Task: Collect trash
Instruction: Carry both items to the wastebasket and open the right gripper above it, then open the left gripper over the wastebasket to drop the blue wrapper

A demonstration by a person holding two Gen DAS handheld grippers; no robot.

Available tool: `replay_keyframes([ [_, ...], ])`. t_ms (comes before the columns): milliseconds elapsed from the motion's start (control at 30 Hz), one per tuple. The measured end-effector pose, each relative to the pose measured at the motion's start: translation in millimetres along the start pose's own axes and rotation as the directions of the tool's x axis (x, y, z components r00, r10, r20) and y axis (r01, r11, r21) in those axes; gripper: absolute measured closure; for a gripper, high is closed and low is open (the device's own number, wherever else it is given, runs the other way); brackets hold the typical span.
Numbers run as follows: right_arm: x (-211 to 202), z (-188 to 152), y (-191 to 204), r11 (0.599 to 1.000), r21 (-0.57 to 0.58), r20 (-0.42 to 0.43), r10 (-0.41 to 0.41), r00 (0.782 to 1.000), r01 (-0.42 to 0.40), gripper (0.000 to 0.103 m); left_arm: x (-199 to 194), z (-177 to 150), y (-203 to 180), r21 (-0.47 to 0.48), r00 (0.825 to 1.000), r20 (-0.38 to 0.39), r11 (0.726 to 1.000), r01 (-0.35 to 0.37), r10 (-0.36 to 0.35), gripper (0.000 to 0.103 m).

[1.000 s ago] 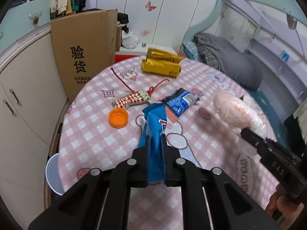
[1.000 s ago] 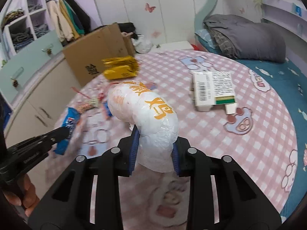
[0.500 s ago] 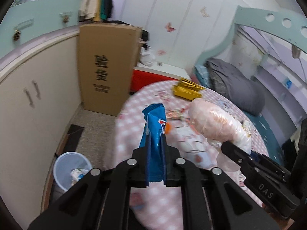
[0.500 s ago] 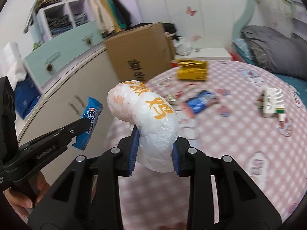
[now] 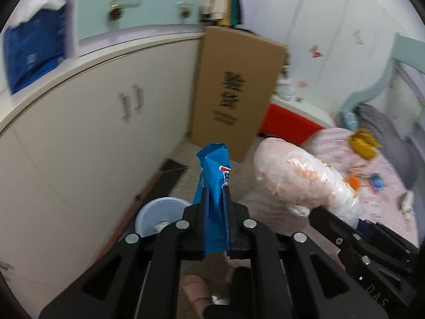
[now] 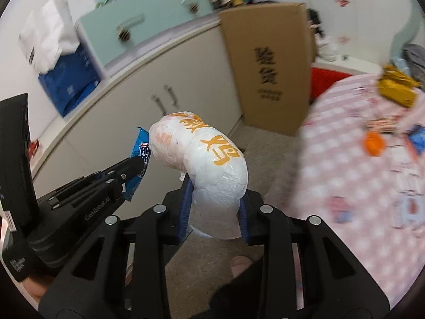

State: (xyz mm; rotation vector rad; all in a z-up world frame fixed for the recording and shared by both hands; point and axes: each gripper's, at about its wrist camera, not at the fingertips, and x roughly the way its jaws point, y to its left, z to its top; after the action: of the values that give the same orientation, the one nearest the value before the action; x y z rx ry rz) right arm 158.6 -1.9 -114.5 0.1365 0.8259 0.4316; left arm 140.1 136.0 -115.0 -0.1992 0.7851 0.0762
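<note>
We hold both pieces over floor. Left tool [image 5: 215, 207] pinches blue wrapper [image 5: 213, 183]: light, slick, floppy; low grip suits. Right tool [image 6: 214, 202] squeezes white bag [image 6: 204, 159]: soft, crinkly; grip at lower end. Bin [image 5: 156, 216] below left.

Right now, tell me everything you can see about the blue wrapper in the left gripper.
The blue wrapper is a thin, shiny, crinkled plastic snack packet with a white and red logo. It stands upright, its lower part pinched between the pads of the left gripper, its open top free above them. It hangs over the floor near a pale bin, beside the white bag in the right gripper.
</note>
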Motion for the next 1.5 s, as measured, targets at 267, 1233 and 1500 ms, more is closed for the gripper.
replay_keyframes([
  [267,83,7,43,0.998,-0.041,-0.084,0.053,0.995,-0.056,0.063,40,-2,79,-0.113,0.986,-0.081,0.981,-0.154,0.146,0.094],
  [1233,97,-5,10,0.999,0.013,-0.051,-0.039,0.998,0.04,0.023,96,-6,90,-0.095,0.976,-0.173,0.984,-0.151,0.133,0.094],
  [1500,83,3,-1,0.998,0.043,-0.008,-0.044,0.999,0.044,0.022,99,19,82,-0.116,0.987,-0.137,0.988,-0.103,0.086,0.053],
])
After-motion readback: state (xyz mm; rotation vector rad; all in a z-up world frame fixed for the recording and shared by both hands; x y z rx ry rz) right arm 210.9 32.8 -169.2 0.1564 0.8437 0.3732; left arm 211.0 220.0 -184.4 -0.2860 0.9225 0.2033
